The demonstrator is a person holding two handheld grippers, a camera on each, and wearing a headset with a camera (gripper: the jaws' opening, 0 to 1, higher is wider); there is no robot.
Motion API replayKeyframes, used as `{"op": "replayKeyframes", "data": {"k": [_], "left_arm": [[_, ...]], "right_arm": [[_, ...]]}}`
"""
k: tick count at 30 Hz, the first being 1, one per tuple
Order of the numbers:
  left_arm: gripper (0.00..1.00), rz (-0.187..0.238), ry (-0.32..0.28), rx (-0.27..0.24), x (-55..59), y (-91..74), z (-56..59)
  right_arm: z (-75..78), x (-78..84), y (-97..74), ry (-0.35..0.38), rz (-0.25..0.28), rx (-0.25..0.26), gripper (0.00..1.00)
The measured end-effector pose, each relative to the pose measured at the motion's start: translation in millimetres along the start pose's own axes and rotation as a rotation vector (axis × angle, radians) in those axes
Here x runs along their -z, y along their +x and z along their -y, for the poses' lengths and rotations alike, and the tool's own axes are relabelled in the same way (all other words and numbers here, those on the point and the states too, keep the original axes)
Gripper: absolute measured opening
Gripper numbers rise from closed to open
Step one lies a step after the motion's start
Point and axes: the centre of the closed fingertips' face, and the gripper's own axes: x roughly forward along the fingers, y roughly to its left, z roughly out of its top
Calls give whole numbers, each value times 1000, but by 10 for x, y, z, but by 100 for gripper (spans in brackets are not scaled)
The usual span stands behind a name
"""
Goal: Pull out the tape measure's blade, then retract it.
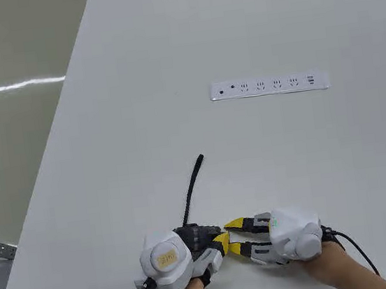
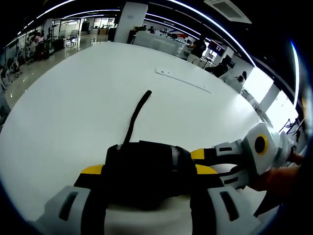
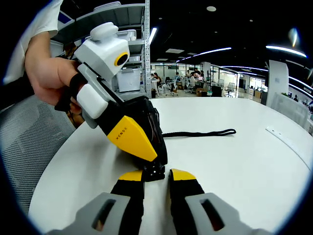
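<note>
At lower centre, the tape measure (image 1: pixel 199 237) is held clenched in the left claw (image 2: pixel 149 171) over the worktop (image 1: pixel 250 151), evidently as an anchor, while the right claw (image 3: pixel 156 178) is set parted about the blade tab (image 3: pixel 154 172), judged ready for pulling.

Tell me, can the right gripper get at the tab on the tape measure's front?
Probably yes: the right gripper has its open jaws either side of the tab on the tape measure, which the left gripper clamps, and nothing lies between.

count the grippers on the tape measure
2. The left gripper clamps the black tape measure by its body; the right gripper faces it from the right, its tips flanking the blade end.
</note>
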Motion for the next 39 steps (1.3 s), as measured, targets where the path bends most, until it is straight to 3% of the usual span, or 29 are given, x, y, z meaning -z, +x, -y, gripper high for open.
{"op": "replayKeyframes", "data": {"k": [18, 22, 39], "left_arm": [[70, -34, 81, 27, 79, -6, 24], [73, -28, 106, 33, 72, -20, 47], [74, -11, 138, 47, 26, -50, 60]], "right_arm": [[17, 14, 0, 12, -15, 11, 22], [-15, 4, 1, 15, -12, -3, 31], [-55, 18, -18, 8, -31, -13, 31]]}}
